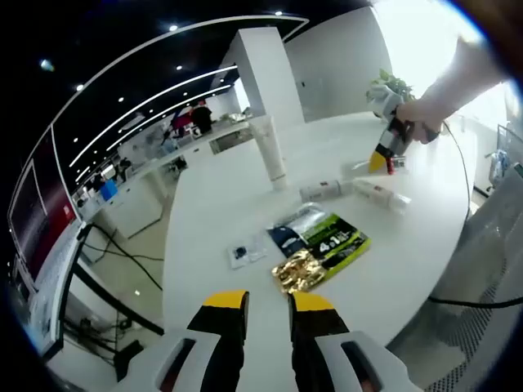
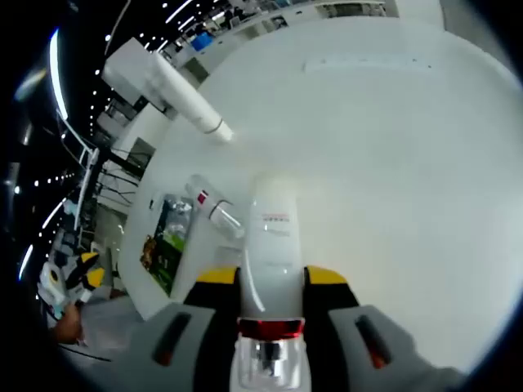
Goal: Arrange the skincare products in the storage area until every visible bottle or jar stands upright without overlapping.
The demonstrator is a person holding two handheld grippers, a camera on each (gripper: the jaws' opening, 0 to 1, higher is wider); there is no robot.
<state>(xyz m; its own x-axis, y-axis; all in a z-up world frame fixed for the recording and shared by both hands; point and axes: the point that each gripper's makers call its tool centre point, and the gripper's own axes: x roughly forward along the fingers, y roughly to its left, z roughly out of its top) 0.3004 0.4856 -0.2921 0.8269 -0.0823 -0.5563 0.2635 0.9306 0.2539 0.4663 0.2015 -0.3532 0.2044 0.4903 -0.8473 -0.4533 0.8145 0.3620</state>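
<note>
1. Left gripper view: the left gripper [image 1: 268,306] hangs above the near edge of the round white table [image 1: 425,245], its yellow-tipped jaws a little apart with nothing between them. Ahead lie a green-and-black sachet pack [image 1: 337,243], a gold foil packet [image 1: 299,269] touching it, a silver pouch [image 1: 299,222] and a small white card [image 1: 245,253]. Farther on, a tall white tube [image 1: 271,151] stands on its cap; two white bottles [image 1: 325,190] [image 1: 382,194] lie on their sides near each other. At the far edge, a hand [image 1: 417,110] holds the right gripper [image 1: 384,155].
2. Right gripper view: the right gripper [image 2: 270,282] pinches a white bottle with a red band [image 2: 271,245], which lies along the jaws over the table [image 2: 392,147]. Beside it is a lying clear-capped bottle [image 2: 214,206], the sachet pack [image 2: 170,237] beyond, the white tube [image 2: 189,100] farther off, and the left gripper [image 2: 78,282] at the edge.
</note>
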